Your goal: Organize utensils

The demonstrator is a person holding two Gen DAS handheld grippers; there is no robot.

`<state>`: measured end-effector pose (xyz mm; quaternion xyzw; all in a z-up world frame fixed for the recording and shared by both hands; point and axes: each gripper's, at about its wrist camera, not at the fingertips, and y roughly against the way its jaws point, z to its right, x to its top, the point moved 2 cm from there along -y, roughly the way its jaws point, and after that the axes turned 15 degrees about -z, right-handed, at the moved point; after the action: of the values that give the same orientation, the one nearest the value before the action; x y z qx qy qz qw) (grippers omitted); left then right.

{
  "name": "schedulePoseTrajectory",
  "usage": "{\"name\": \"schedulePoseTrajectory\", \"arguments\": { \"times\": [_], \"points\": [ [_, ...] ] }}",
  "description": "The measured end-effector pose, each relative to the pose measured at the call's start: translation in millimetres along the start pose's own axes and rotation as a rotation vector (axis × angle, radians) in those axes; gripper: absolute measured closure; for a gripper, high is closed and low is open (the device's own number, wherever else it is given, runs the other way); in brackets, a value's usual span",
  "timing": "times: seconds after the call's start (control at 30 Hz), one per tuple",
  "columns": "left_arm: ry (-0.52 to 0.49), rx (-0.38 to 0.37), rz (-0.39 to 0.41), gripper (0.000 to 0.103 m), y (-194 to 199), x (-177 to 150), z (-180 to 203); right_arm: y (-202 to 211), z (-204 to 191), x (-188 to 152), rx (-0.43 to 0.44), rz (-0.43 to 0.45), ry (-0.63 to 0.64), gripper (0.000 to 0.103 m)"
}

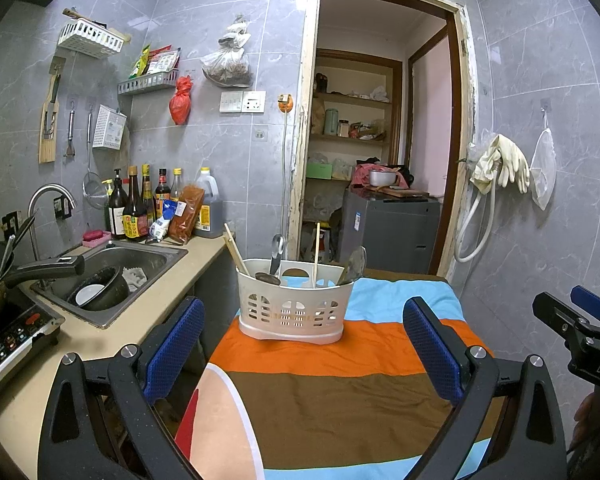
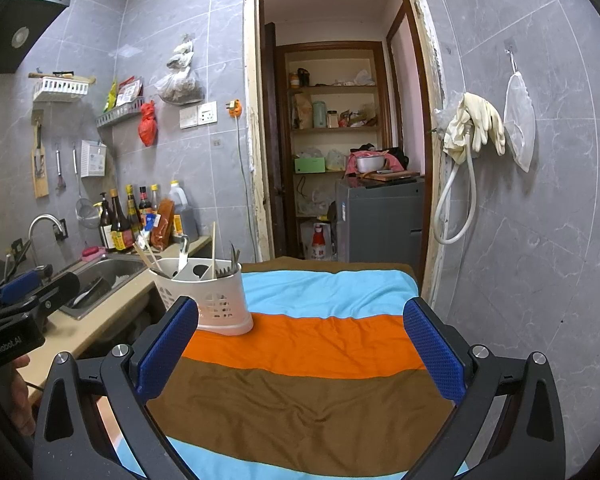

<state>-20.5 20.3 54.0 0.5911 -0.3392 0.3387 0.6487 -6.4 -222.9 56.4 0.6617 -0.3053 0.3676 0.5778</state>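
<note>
Hovering wide open, gripping nothing: left gripper [image 1: 304, 340], right gripper [image 2: 300, 344]; reading "GenRobot.AI" at nine o'clock, utensil caddy [image 2: 220, 304] at eleven

Left hand-held gripper [image 1: 304, 344] spread wide, blue pads [image 1: 178, 344] parted at 9 and 3 o'clock, nothing between them. Right hand-held gripper [image 2: 302, 346] likewise wide apart, pads [image 2: 434, 350] bare, level and pointing forward. Each seen at the other view's edge, side by side; fingers of a hand [image 2: 18, 390] wrapped round the left one's grip.
</note>
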Motion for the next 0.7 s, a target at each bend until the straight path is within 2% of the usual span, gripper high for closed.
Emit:
{"name": "schedulePoseTrajectory", "arguments": {
  "times": [0.7],
  "points": [
    [0.001,0.001,-0.001,0.006,0.0,-0.7,1.9,-0.1,0.7,1.1,-0.001,-0.001,0.000,0.000]
  ]
}}
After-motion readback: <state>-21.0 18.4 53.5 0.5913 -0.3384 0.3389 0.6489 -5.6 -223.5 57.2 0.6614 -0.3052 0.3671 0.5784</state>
